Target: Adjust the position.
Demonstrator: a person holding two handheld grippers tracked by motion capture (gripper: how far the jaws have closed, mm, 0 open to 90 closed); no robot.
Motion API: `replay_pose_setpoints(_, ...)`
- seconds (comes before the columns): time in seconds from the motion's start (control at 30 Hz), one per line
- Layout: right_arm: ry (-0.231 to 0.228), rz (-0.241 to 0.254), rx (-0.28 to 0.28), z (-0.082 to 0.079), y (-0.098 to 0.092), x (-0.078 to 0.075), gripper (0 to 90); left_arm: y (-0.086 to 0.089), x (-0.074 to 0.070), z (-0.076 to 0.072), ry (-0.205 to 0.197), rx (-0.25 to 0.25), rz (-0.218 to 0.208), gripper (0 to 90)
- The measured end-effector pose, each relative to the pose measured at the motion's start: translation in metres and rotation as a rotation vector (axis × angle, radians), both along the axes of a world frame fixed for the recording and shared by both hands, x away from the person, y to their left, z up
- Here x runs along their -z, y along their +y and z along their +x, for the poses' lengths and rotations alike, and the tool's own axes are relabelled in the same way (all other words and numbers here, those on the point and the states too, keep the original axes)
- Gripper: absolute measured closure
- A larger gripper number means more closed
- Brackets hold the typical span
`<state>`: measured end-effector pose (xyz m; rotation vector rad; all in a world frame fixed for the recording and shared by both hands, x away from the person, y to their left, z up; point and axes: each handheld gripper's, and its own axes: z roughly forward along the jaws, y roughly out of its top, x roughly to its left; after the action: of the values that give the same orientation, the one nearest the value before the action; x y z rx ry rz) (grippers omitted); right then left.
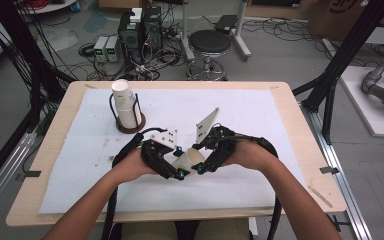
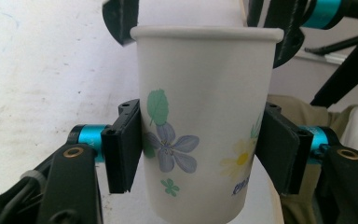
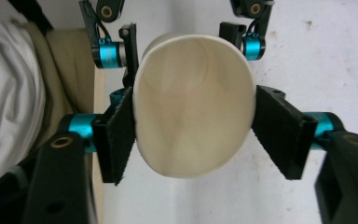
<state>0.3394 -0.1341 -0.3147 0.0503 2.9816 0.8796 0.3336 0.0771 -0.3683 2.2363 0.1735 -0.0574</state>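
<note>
A white paper cup (image 1: 192, 159) printed with flowers is held between both grippers above the middle of the white mat. My left gripper (image 2: 200, 144) is shut on the cup's body (image 2: 205, 93), one pad pressed on each side near the blue flower. My right gripper (image 3: 193, 130) looks straight into the cup's open mouth (image 3: 193, 116); its pads touch the rim on both sides and the rim looks oval. In the high view the left gripper (image 1: 179, 164) and the right gripper (image 1: 204, 159) meet at the cup, each in one of the person's hands.
A stack of paper cups (image 1: 124, 102) stands in a wire holder with a brown base (image 1: 130, 128) at the mat's back left. The white mat (image 1: 260, 115) covers most of the wooden table (image 1: 55, 150). A stool (image 1: 209, 44) and computer boxes stand on the floor beyond.
</note>
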Motion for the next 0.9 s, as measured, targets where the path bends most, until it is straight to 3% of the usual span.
replay_pose_setpoints(0.07, 0.01, 0.046, 0.022, 0.002, -0.004, -0.003, 28.0, 0.004, 0.002, 0.001, 0.003, -0.015, -0.018, 36.3)
replay_pose_setpoints(0.1, 0.01, 0.046, 0.022, 0.002, -0.004, -0.003, 28.0, 0.004, 0.002, 0.001, 0.003, -0.015, -0.018, 36.3)
replay_pose_setpoints(0.13, 0.021, 0.106, 0.048, 0.003, -0.01, -0.006, 25.5, 0.009, 0.004, 0.001, 0.004, -0.031, -0.031, 36.3)
replay_pose_setpoints(0.27, 0.019, 0.182, 0.083, 0.004, -0.019, -0.01, 24.4, 0.018, 0.009, 0.002, 0.004, -0.069, -0.061, 35.9)
replay_pose_setpoints(0.3, 0.017, 0.224, 0.124, 0.004, -0.027, -0.011, 23.0, 0.025, 0.012, 0.002, 0.008, -0.103, -0.093, 35.4)
replay_pose_setpoints(0.33, 0.007, 0.254, 0.139, 0.004, -0.032, -0.011, 22.9, 0.025, 0.012, 0.002, 0.008, -0.103, -0.093, 35.4)
replay_pose_setpoints(0.37, 0.007, 0.254, 0.139, 0.004, -0.032, -0.011, 22.9, 0.029, 0.014, 0.002, 0.012, -0.123, -0.115, 35.4)
replay_pose_setpoints(0.4, 0.0, 0.321, 0.181, 0.003, -0.043, -0.01, 22.9, 0.034, 0.015, 0.002, 0.012, -0.146, -0.135, 35.4)
replay_pose_setpoints(0.43, -0.009, 0.345, 0.201, 0.003, -0.049, -0.009, 22.7, 0.043, 0.017, 0.002, 0.01, -0.185, -0.182, 35.3)
replay_pose_setpoints(0.5, -0.033, 0.391, 0.246, 0.002, -0.061, -0.005, 21.8, 0.053, 0.019, 0.002, 0.008, -0.226, -0.224, 35.3)
replay_pose_setpoints(0.53, -0.037, 0.419, 0.268, 0.001, -0.068, -0.003, 21.8, 0.053, 0.019, 0.002, 0.008, -0.226, -0.224, 35.3)
replay_pose_setpoints(0.67, -0.051, 0.457, 0.322, -0.001, -0.084, 0.004, 21.8, 0.069, 0.02, 0.0, -0.025, -0.284, -0.272, 35.3)
replay_pose_setpoints(0.73, -0.049, 0.483, 0.362, -0.004, -0.097, 0.014, 21.8, 0.08, 0.021, -0.002, -0.055, -0.334, -0.322, 35.3)
replay_pose_setpoints(0.77, -0.049, 0.483, 0.362, -0.004, -0.097, 0.014, 21.8, 0.08, 0.021, -0.002, -0.055, -0.334, -0.322, 35.2)
replay_pose_setpoints(0.9, -0.06, 0.498, 0.419, -0.014, -0.114, 0.039, 21.8, 0.096, 0.028, -0.007, -0.099, -0.401, -0.39, 35.0)
